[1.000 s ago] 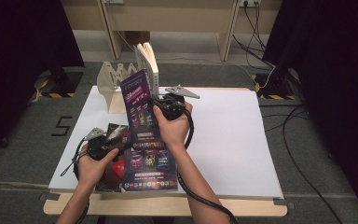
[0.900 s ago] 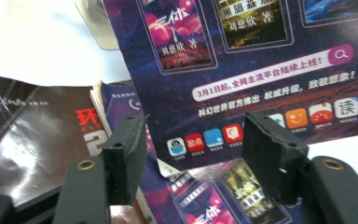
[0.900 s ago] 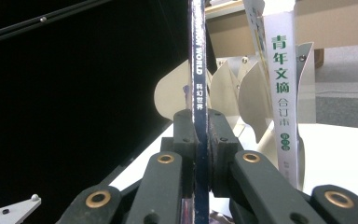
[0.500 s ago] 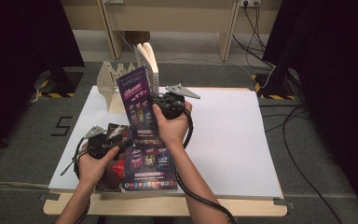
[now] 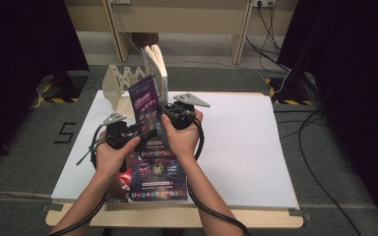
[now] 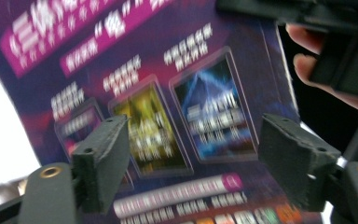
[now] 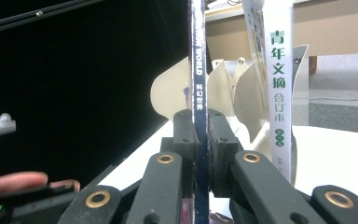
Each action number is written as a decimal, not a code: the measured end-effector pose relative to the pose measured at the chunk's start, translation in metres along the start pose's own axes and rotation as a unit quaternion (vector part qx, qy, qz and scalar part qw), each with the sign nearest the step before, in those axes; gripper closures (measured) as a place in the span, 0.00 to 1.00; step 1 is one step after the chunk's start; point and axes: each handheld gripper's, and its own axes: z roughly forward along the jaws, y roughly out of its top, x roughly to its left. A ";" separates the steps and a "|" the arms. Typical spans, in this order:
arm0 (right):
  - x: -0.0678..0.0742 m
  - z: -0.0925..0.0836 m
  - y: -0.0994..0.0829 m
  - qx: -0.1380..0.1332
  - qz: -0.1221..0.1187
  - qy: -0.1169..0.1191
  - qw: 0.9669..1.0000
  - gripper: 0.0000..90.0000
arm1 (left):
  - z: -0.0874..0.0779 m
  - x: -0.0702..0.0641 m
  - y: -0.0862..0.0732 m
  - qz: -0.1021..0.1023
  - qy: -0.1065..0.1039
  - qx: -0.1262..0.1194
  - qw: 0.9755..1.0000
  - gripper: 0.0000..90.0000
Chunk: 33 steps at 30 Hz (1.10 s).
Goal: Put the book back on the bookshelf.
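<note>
Your left tool [image 5: 139, 133] is standing open beside the purple magazine [image 5: 145, 105], its jaws having just been opening, with nothing pinched between them. Your right tool [image 7: 203, 142] is clamping the magazine's spine, holding it upright above the desk [image 5: 236, 142], just before the wooden rack [image 5: 120, 83].

We see a white-topped table [image 5: 236, 147] bearing a wooden book rack [image 5: 120, 81] at its far edge. Near the rack lies a purple magazine [image 5: 157, 174], toward the table's near edge.

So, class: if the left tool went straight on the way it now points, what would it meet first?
Most likely the purple magazine. It fills the space ahead of the left tool, whose jaws have just opened wide and hold nothing. The gap between them is hard to judge.
</note>
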 end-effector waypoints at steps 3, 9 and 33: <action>0.000 0.000 -0.002 -0.007 -0.004 -0.009 1.000 0.94 | 0.004 -0.005 0.006 0.004 0.007 -0.003 1.000 0.25; -0.001 0.001 -0.005 -0.008 -0.002 -0.016 1.000 0.94 | 0.009 -0.011 0.013 0.008 0.007 -0.005 1.000 0.25; 0.001 0.002 -0.009 0.000 -0.014 -0.022 1.000 0.94 | 0.020 -0.023 0.021 0.021 0.006 -0.011 1.000 0.28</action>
